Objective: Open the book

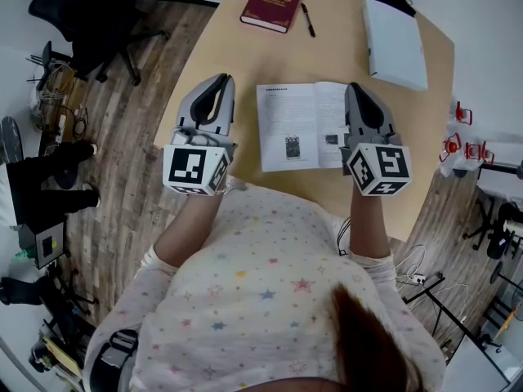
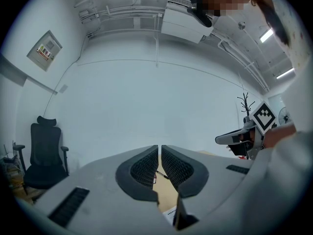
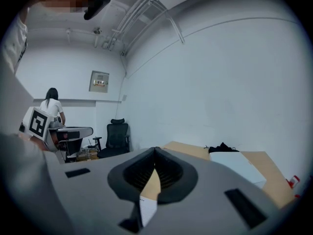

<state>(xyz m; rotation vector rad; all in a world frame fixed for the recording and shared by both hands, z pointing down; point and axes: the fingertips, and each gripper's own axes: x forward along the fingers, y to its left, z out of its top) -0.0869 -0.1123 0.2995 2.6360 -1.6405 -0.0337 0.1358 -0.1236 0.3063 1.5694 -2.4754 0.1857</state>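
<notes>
1. White pages show: the book [image 1: 298,126] lies open between my claws, its spine pointing away from me.
2. My right claw [image 1: 357,90], shut and empty, hangs over its right edge and is the nearer one.
3. My left claw [image 1: 219,80], shut and empty, sits just left of it, apart.

white open book [image 1: 298,126], maroon book [image 1: 272,3], tan table [image 1: 233,60]

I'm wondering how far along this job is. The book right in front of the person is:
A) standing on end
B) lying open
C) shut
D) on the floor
B: the book lies flat on the table with its printed pages facing up. The shut one is the red book farther off.
</notes>
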